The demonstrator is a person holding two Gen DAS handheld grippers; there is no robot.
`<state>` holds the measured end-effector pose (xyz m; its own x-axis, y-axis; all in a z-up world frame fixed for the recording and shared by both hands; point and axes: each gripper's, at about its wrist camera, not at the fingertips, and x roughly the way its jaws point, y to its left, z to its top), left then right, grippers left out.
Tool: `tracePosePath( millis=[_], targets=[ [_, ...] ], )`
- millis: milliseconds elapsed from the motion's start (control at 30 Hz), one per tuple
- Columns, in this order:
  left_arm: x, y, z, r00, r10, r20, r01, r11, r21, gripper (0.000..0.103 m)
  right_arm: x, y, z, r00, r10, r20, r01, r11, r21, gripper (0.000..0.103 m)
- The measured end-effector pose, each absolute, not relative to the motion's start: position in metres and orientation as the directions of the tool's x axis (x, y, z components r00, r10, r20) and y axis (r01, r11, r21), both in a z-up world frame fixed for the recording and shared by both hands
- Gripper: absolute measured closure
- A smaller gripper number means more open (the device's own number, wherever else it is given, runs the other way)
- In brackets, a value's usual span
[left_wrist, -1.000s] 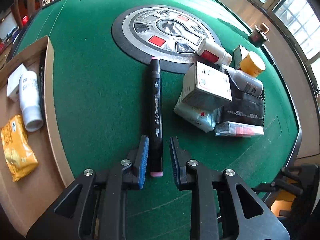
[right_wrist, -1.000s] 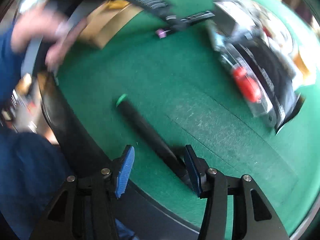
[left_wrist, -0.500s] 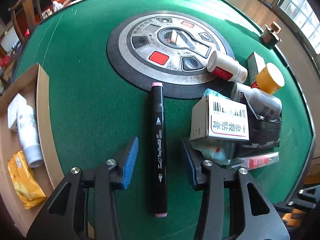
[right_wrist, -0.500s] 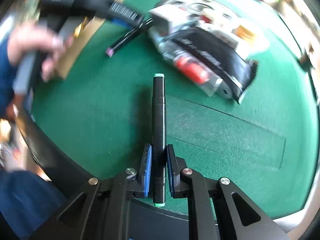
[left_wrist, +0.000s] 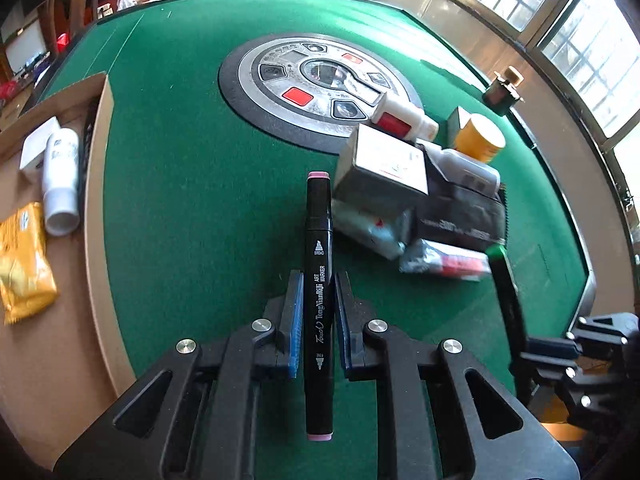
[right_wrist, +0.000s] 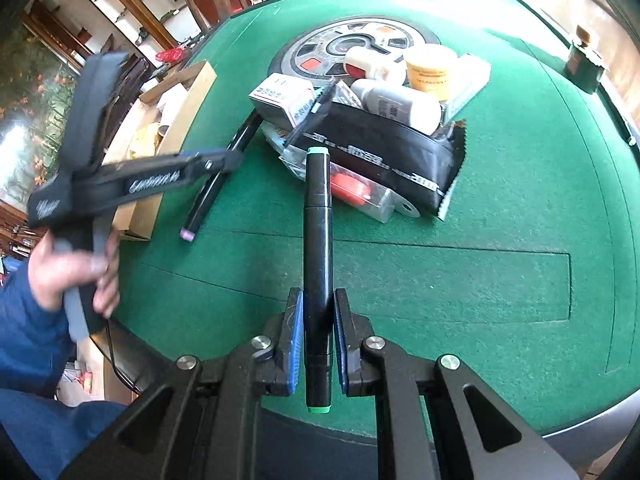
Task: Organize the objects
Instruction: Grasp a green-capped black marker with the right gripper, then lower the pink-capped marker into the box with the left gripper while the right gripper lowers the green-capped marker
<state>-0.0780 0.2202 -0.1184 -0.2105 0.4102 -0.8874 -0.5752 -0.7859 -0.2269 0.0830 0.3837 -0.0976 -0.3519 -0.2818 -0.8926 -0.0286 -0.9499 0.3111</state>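
While both markers sit clamped, the left wrist view shows, at far left of the frame, a cardboard box (left_wrist: pixel 100 208) holding a yellow packet (left_wrist: pixel 22 264) and a white tube (left_wrist: pixel 60 184) beside a small white carton (left_wrist: pixel 36 148). At centre bottom, the left hand-held gripper (left_wrist: pixel 316 304) has its blue pads pressed against the pink-capped marker (left_wrist: pixel 319 300); its jaws have just been closing, and now squeeze the barrel, which points up the frame over the green surface (left_wrist: pixel 180 200). Above lies the round silver control panel (left_wrist: pixel 320 84). To the right of centre is a heap: a grey box (left_wrist: pixel 380 164), a white bottle with a red label (left_wrist: pixel 400 116), an orange-lidded jar (left_wrist: pixel 480 138) and a black pouch (left_wrist: pixel 460 220). At lower right, blurred, the green-capped marker (left_wrist: pixel 504 280) slants up from the other tool.

From the right wrist view, a hand (right_wrist: pixel 68 272) at left of the frame grips the left tool's handle, with a blue sleeve (right_wrist: pixel 28 344) below it. At centre bottom, the right hand-held gripper (right_wrist: pixel 316 320) is closed tight on the green-capped marker's lower barrel, green tip pointing toward the heap in the upper centre.
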Motion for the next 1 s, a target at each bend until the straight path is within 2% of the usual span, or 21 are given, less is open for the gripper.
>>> tracePosePath(
  millis=[1000],
  targets=[
    [-0.046,0.118,-0.034,-0.400,0.439,-0.805,-0.468,-0.853,-0.232,0.089,0.041,0.294,-0.069,-0.358,-0.354,-0.864,0.194,-0.933,0.302,0.090]
  ],
)
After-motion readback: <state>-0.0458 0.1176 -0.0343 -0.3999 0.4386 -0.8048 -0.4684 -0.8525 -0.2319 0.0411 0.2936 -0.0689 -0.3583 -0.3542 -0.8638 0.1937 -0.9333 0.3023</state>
